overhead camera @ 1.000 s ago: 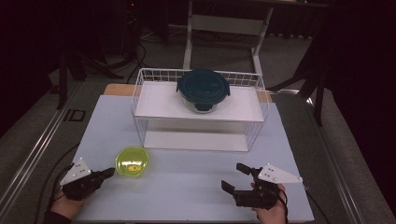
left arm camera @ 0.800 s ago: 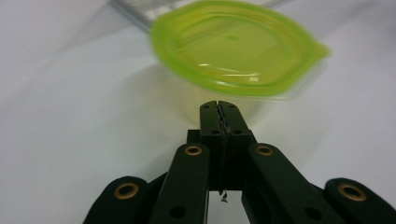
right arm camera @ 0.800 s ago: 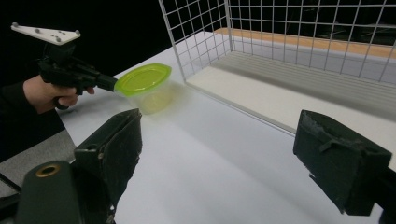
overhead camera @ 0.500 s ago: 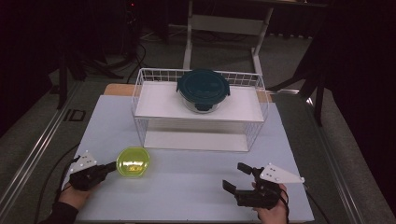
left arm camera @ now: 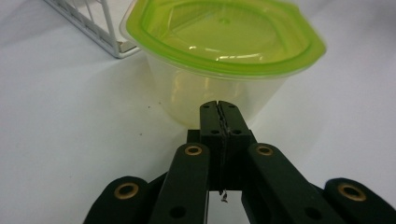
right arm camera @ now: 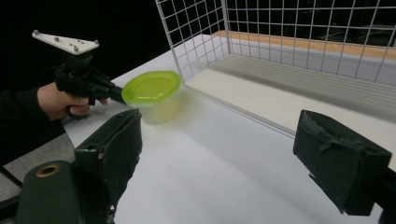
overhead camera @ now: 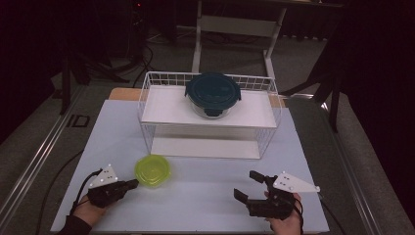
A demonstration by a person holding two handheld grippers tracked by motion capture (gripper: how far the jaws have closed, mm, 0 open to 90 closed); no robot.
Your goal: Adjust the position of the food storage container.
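Small clear tub (overhead camera: 152,171) with lime-green lid (left arm camera: 224,32), upright, lid on, on the table just before the wire rack

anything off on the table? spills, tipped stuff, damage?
Nothing stands out. The green-lidded tub stands upright and closed on the table; the dark-lidded bowl sits level on the wire rack. No spills.

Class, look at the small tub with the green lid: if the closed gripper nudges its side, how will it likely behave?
The tub looks like thin clear plastic and seems empty, so probably light. On the smooth white table it should slide rather than tip, being squat. The left gripper meets it low, favouring sliding.
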